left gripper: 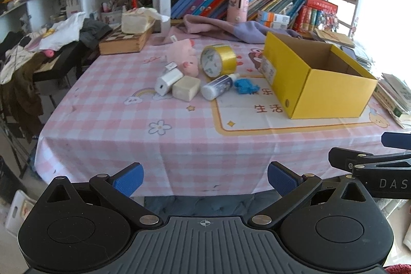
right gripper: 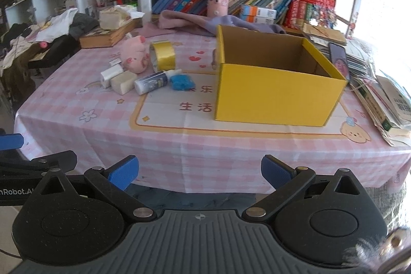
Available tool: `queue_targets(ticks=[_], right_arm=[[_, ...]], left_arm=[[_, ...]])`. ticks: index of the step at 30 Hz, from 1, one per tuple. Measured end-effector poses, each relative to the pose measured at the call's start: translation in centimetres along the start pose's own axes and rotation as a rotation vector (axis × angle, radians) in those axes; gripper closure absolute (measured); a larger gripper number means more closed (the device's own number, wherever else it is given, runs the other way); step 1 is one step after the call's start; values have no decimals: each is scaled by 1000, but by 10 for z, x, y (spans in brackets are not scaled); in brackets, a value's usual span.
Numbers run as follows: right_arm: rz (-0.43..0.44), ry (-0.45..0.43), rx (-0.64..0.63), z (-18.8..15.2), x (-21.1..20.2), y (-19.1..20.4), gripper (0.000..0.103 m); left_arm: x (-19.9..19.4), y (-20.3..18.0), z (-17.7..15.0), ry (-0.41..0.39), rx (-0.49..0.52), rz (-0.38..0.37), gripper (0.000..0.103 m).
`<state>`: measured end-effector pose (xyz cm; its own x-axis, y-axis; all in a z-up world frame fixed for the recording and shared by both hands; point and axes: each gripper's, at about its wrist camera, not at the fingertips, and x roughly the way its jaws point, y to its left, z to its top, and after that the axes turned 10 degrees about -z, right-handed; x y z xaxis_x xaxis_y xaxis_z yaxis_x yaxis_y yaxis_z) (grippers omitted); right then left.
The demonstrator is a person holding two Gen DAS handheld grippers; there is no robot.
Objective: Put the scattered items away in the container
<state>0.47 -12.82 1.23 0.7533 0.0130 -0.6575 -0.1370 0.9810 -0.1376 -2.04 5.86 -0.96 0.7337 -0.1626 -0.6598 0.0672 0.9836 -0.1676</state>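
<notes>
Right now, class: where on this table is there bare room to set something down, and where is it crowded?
Free: the checked cloth between the near table edge and the item cluster, and the strip before the yellow box. Crowded: around the tape roll, bottle and pink plush; books right of the box.

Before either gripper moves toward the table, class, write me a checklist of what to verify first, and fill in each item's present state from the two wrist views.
1. Left gripper open and holding nothing: ok.
2. Right gripper open and holding nothing: ok.
3. Yellow box upright, its top open: ok. The visible part of its inside is bare; the floor is mostly hidden.
4. Items still outside the box: not ok. The pink plush pig, tape roll, white charger, cream block, small bottle and blue lump lie on the tablecloth.
5. Items spaced for a clean grasp: not ok; they sit bunched together.
</notes>
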Motion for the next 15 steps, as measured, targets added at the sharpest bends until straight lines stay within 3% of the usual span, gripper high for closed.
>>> queue_targets(ticks=[7, 12, 15], right_arm=[[57, -30, -41, 6, 1, 16, 10], [82, -45, -69, 9, 4, 23, 28], [101, -48, -61, 12, 9, 23, 32]], left_arm=[[-7, 10, 0, -26, -14, 35, 0], [-7, 8, 3, -39, 4, 41, 0], [-6, 10, 5, -52, 2, 22, 0]])
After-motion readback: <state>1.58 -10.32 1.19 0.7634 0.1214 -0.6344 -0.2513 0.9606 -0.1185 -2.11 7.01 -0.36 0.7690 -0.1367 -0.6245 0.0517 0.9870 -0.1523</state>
